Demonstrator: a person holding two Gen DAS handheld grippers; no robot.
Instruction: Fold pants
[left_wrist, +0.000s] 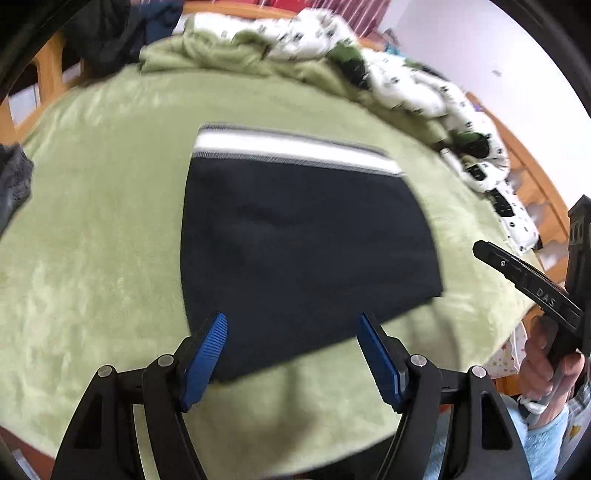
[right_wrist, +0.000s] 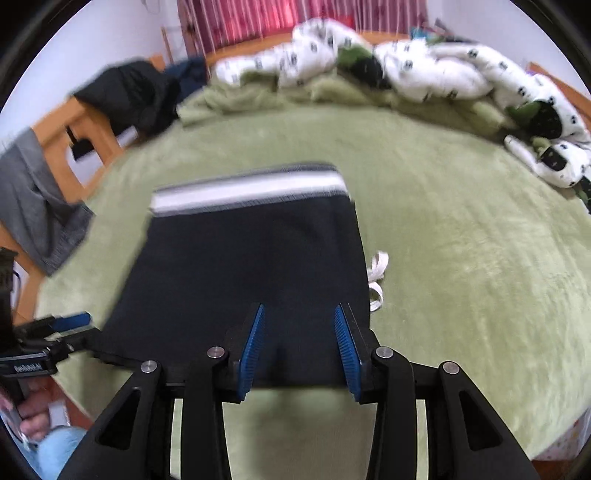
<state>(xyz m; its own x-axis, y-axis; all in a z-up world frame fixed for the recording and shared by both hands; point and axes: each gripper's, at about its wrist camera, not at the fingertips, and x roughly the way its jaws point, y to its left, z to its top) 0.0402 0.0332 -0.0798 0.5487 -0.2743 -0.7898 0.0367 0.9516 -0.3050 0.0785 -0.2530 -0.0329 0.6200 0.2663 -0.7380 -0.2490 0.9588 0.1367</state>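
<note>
The dark navy pants (left_wrist: 303, 236) lie folded into a compact rectangle on the green blanket (left_wrist: 92, 240), with the white striped waistband (left_wrist: 295, 146) at the far edge. They also show in the right wrist view (right_wrist: 251, 266), waistband (right_wrist: 251, 192) far, a white drawstring (right_wrist: 377, 277) poking out at the right side. My left gripper (left_wrist: 293, 323) is open just above the pants' near edge, holding nothing. My right gripper (right_wrist: 299, 314) is open over the near edge, empty. The right gripper also shows at the right of the left view (left_wrist: 532, 284).
A rumpled white patterned duvet (right_wrist: 424, 66) lies along the far side of the bed. Dark clothes (right_wrist: 129, 96) and a grey garment (right_wrist: 40, 199) hang on the wooden bed frame (right_wrist: 74, 122) at the left. The blanket (right_wrist: 461, 240) spreads to the right.
</note>
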